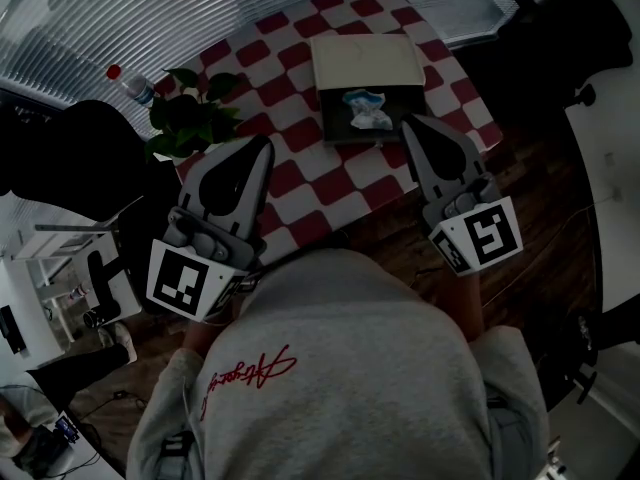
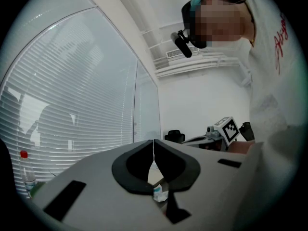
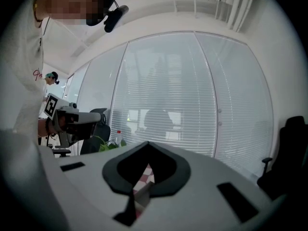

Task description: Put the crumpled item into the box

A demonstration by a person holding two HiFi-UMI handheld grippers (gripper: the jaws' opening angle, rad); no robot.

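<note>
Open box (image 1: pixel 335 128) at far side of the checked cloth (image 1: pixel 300 178), pale lid (image 1: pixel 365 61) laid back beyond it. Crumpled item (image 1: pixel 366 109), white w/ blue, sits on the dark base, so it looks to be inside already.

L gripper (image 1: pixel 264 145): jaws together at tips, nothing between. Through the slot behind its tips the own-view shows a scrap of the item, i.e. it's aimed roughly that way.

R gripper (image 1: pixel 413 124): jaws also together, empty; only cloth shows through its slot.

Key relation: item lies ahead and slightly left of R gripper, ahead and well right of L gripper. R is clearly nearer, w/ its tip just beside the box's near right corner; L is well apart, over the cloth's near left part. Item is a lump w/ no clear long axis, so approach angle shouldn't matter much.

Judgement: if any nudge or regrip is wanted, R is the one; it'd have to open first, then go forward-left.
</note>
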